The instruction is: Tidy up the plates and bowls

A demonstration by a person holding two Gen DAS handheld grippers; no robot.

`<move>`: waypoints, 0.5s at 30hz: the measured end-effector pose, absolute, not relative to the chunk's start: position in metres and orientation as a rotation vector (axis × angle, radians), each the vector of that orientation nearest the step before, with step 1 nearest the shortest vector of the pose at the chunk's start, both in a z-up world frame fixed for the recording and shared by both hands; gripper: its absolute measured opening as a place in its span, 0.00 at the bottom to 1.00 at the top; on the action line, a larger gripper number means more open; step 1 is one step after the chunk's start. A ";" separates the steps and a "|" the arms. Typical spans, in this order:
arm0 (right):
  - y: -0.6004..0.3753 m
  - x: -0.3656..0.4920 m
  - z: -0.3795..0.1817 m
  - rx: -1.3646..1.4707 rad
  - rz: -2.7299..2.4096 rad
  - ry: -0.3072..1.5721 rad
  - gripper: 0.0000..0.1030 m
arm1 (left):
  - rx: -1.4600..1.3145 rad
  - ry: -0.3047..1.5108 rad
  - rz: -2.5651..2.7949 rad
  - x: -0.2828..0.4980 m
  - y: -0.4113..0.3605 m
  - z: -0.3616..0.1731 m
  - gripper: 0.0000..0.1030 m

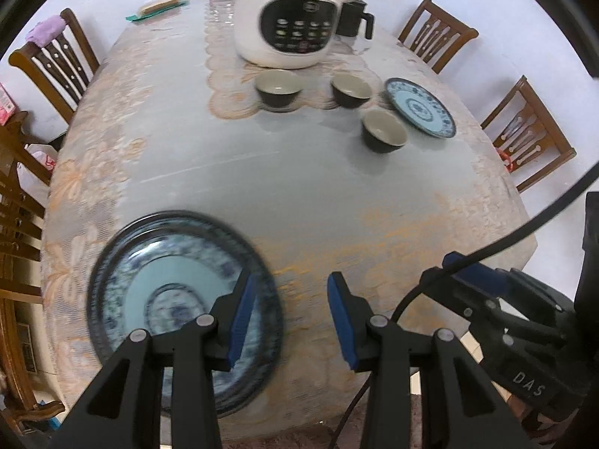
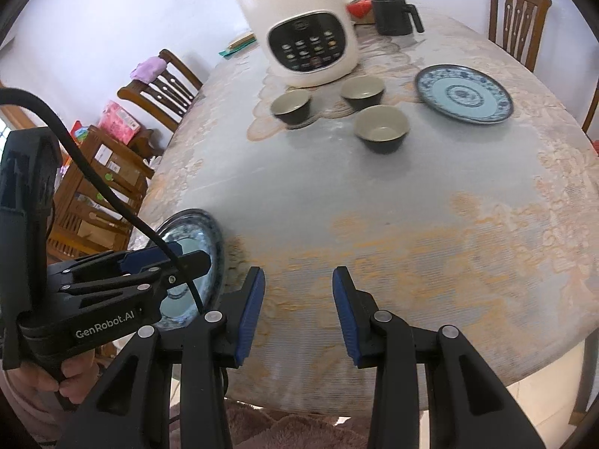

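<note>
A blue patterned plate (image 1: 168, 284) lies at the table's near left edge; it also shows in the right wrist view (image 2: 194, 232). My left gripper (image 1: 292, 292) is open and empty, its left finger over the plate's right rim. A second blue plate (image 1: 421, 106) (image 2: 464, 93) lies far right. Three dark bowls with cream insides stand beyond the middle: left (image 1: 279, 89) (image 2: 292, 106), middle (image 1: 351, 89) (image 2: 363, 91), near right (image 1: 383, 129) (image 2: 382, 127). My right gripper (image 2: 299, 288) is open and empty above the near table edge, right of the left gripper (image 2: 179, 262).
A large cream electric kettle (image 1: 295, 11) (image 2: 310, 26) stands behind the bowls, with a black jug (image 1: 353, 18) (image 2: 393, 13) beside it. Wooden chairs (image 1: 438, 33) surround the table (image 1: 299, 187). Small items (image 1: 157, 7) lie at the far end. A black cable (image 1: 524, 232) hangs near right.
</note>
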State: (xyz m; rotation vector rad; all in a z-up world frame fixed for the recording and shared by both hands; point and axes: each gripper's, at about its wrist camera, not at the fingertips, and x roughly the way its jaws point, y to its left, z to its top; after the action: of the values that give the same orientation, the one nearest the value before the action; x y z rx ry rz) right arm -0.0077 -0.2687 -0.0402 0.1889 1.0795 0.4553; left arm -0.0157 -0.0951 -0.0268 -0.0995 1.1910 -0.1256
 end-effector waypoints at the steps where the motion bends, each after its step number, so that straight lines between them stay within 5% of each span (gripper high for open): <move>1: -0.274 -0.005 -0.040 0.190 0.454 1.080 0.38 | -0.097 1.193 -0.128 -0.013 -0.102 -0.027 0.40; 15: -0.344 0.038 -0.043 0.217 0.447 1.095 0.38 | -0.088 1.201 -0.134 0.027 -0.177 -0.024 0.40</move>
State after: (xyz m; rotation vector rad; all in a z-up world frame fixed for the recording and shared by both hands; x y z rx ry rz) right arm 0.0379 -0.3440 -0.0434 0.2170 1.0951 0.4466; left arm 0.0271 -0.1767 -0.0236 -0.0881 1.2008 -0.1345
